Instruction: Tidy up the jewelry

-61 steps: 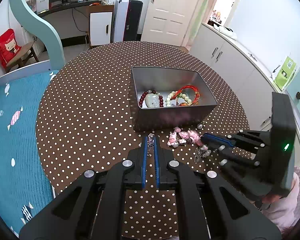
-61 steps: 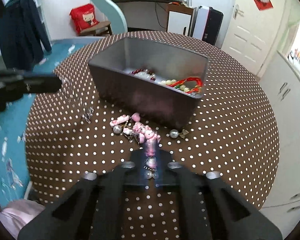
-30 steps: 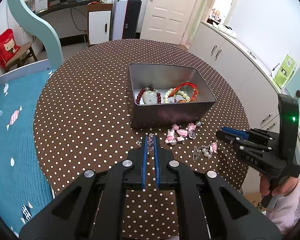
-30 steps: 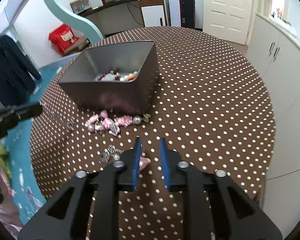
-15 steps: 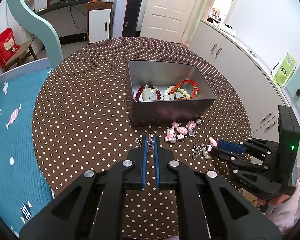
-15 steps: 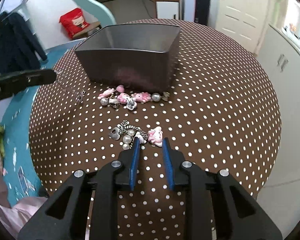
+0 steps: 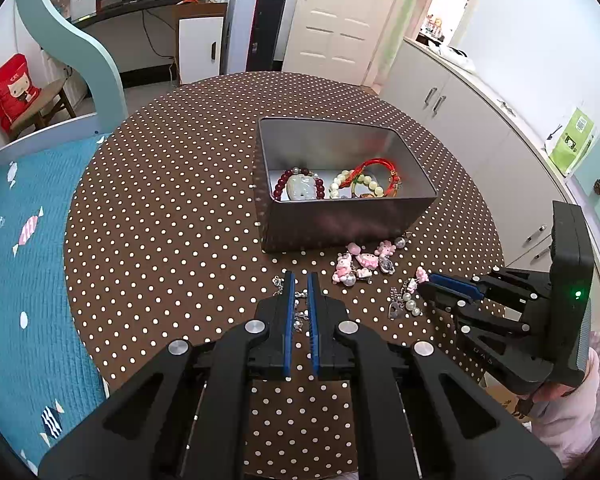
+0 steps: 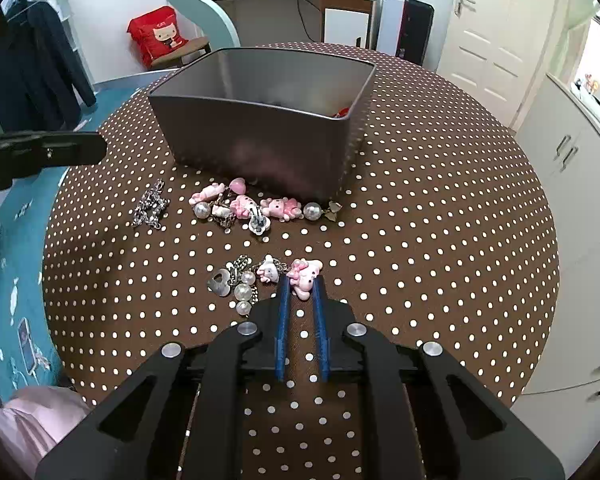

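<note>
A grey metal tin (image 7: 352, 224) (image 8: 268, 148) stands mid-table and holds a dark red bead bracelet (image 7: 300, 186), a pale bead bracelet and a red cord. In front of it lie a pink charm bracelet (image 8: 248, 206) (image 7: 366, 262), a silver chain (image 8: 150, 204) and a pearl-and-heart charm bracelet (image 8: 244, 280) (image 7: 406, 300). My right gripper (image 8: 300, 286) (image 7: 426, 280) is open, its tips either side of that bracelet's pink charm (image 8: 304, 274). My left gripper (image 7: 300, 276) is nearly closed over the silver chain (image 7: 298, 308); whether it grips is unclear.
The round table (image 7: 160, 220) has a brown polka-dot cloth. A teal bedspread (image 7: 16, 280) lies to the left. White cabinets (image 7: 480, 120) stand past the table's right edge.
My right gripper let go of the pearl-and-heart bracelet, drew back, and has come forward again until its open tips flank the pink charm. My left gripper stayed over the silver chain.
</note>
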Motion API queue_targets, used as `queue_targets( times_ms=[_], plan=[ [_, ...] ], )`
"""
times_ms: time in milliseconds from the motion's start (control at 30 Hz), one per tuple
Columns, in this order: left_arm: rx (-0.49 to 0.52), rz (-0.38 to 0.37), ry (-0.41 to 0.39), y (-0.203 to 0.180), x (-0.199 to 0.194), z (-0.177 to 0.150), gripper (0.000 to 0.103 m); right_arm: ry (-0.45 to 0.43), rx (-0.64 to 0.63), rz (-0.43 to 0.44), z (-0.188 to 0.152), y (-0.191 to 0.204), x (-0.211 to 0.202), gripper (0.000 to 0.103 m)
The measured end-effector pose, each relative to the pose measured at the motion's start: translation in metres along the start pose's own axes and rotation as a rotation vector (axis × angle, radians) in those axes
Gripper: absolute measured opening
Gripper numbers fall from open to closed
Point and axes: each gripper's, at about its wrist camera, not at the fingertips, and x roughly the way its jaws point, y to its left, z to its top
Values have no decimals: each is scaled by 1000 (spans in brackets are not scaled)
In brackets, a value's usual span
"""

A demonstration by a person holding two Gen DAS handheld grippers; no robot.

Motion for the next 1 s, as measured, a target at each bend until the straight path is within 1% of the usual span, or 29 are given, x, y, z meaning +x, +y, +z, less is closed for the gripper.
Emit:
queue_targets(
  times_ms=[33,133,300,333,367,400,433,600,700,733,767,800,833,900,1000],
  plan=[
    [0,0,1,0,0,0,6,-6,4,-2,1,-3,-2,0],
    [-1,-1,0,0,0,0,7,-28,22,4,7,-12,-13,0],
    [-1,-4,-6,0,-2,0,6,-20,24,-19,6,-16,-16,1],
    [-2,-3,-7,0,-3,-1,6,-23,47,-48,4,-17,-18,10],
    [-4,-1,-6,0,-3,-1,7,-19,69,-43,3,-18,-20,18],
    [-5,-1,-6,0,-3,-1,7,-21,83,-24,3,-20,-21,27],
    [-5,-1,-7,0,-3,-1,7,-29,80,-12,2,-18,-22,27],
    [-6,-3,-10,1,-4,-1,7,-9,70,29,4,5,-18,27],
    [-4,-4,-9,1,-5,-2,7,20,54,2,9,17,-6,27],
    [-3,-5,-8,1,-5,-2,7,35,47,-17,11,20,0,25],
    [-2,-7,-7,1,-5,-2,7,28,43,-26,9,21,3,23],
    [-1,-8,-6,1,-5,-3,7,27,41,-12,8,22,3,12],
    [-1,-8,-3,1,-5,-3,7,31,37,12,8,22,3,8],
    [-3,-10,-2,2,-5,-3,7,34,38,-1,6,22,3,8],
    [-3,-16,-9,2,-6,-2,6,30,77,40,5,11,0,8]
  ],
)
